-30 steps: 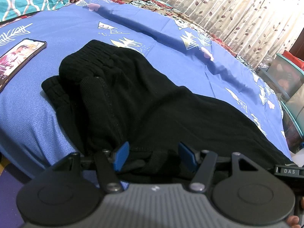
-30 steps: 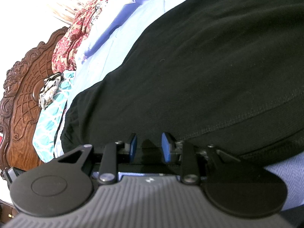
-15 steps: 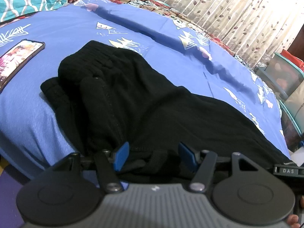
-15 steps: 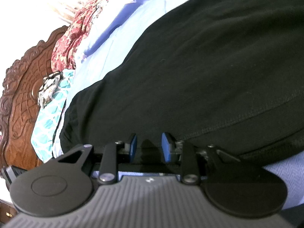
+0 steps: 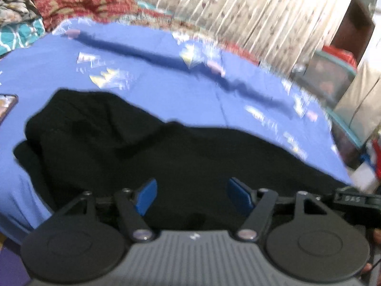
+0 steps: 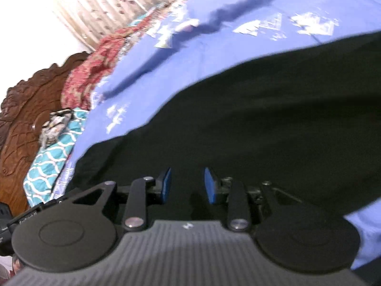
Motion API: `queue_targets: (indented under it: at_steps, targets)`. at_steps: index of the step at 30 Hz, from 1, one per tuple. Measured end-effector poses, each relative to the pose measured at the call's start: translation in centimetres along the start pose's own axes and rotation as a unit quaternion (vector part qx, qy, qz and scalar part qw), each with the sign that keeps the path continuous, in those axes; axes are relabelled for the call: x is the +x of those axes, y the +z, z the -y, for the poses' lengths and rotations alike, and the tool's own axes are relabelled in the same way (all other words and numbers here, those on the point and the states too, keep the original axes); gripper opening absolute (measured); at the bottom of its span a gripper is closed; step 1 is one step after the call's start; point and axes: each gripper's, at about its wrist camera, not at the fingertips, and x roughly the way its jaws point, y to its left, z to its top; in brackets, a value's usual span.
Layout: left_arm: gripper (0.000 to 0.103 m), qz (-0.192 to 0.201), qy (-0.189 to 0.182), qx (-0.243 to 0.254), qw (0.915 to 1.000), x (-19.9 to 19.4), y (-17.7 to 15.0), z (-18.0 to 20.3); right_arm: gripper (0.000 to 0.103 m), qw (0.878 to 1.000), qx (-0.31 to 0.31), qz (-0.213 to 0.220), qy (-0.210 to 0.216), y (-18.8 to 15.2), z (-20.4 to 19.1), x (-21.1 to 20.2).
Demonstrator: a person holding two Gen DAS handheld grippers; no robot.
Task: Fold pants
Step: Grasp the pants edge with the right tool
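Left gripper [image 5: 191,196]: spread wide, nothing clamped, black pants [image 5: 166,157] directly ahead and beneath the fingertips. Right gripper [image 6: 187,186]: parted moderately, nothing seen pinched, pants [image 6: 262,119] ahead and to the right. Pants spread flat on blue bed sheet [image 5: 154,76]. Both views blurred.

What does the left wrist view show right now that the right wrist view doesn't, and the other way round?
Only the left wrist view shows the phone at the frame's left edge, the bunched end of the pants, and the storage bin by the curtain. Only the right wrist view shows the carved wooden headboard and the right gripper, jaws apart over the fabric. Both show the black pants on the blue bedsheet, the teal patterned pillow, the red floral blanket and the curtain. The left gripper, open, appears only in its own view.
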Motion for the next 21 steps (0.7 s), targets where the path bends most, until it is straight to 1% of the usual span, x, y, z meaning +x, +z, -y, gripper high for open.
queue_targets:
  at_steps: [1,2,3,5,6,7,9,11,13,15,17,19,21]
  targets:
    - [0.071,-0.022,0.013,-0.001,0.9997,1.0,-0.2,-0.1,0.034,1.0,0.003,-0.008,-0.014,-0.4,0.4,0.0]
    - [0.071,-0.039,0.018,-0.002,0.9991,1.8,-0.5,-0.3,0.034,0.999,0.008,-0.021,-0.029,-0.7,1.0,0.3]
    - [0.07,-0.052,0.022,0.002,0.9984,2.4,-0.8,-0.4,0.032,0.999,0.015,-0.034,-0.036,-1.1,1.6,0.6]
    - [0.07,-0.056,0.03,0.021,0.9978,2.8,-1.0,0.0,0.032,0.999,0.035,-0.031,-0.021,-1.4,1.9,0.5]
    - [0.071,-0.056,0.032,0.026,0.9976,2.7,-0.8,0.4,0.032,0.999,0.039,-0.03,-0.016,-1.1,2.0,0.2]
    - [0.073,-0.056,0.029,0.023,0.9978,2.5,-0.5,0.7,0.034,0.999,0.041,-0.019,-0.01,-0.7,2.1,-0.3]
    - [0.074,-0.05,0.009,0.007,0.9987,1.9,0.4,1.1,0.034,0.999,0.043,0.022,0.001,0.1,2.4,-2.2]
    - [0.075,-0.033,-0.009,0.005,0.9994,0.8,1.1,1.2,0.034,0.997,0.055,0.059,0.002,1.1,3.6,-4.2]
    - [0.077,-0.018,-0.018,0.01,0.9996,0.5,2.0,2.0,0.035,0.993,0.067,0.095,-0.011,1.7,5.5,-6.4]
    - [0.077,-0.017,-0.027,0.012,0.9994,0.9,2.7,2.8,0.035,0.988,0.082,0.126,-0.032,1.9,7.7,-8.8]
    - [0.077,-0.029,-0.03,0.013,0.9991,2.2,3.2,3.7,0.037,0.98,0.105,0.162,-0.053,1.7,10.2,-11.5]
    - [0.077,-0.047,-0.032,0.013,0.9983,3.8,3.3,4.7,0.045,0.968,0.131,0.2,-0.077,1.0,12.9,-14.4]
    - [0.077,-0.067,-0.032,0.015,0.9971,5.3,3.0,5.6,0.049,0.955,0.154,0.233,-0.1,0.0,15.0,-16.9]
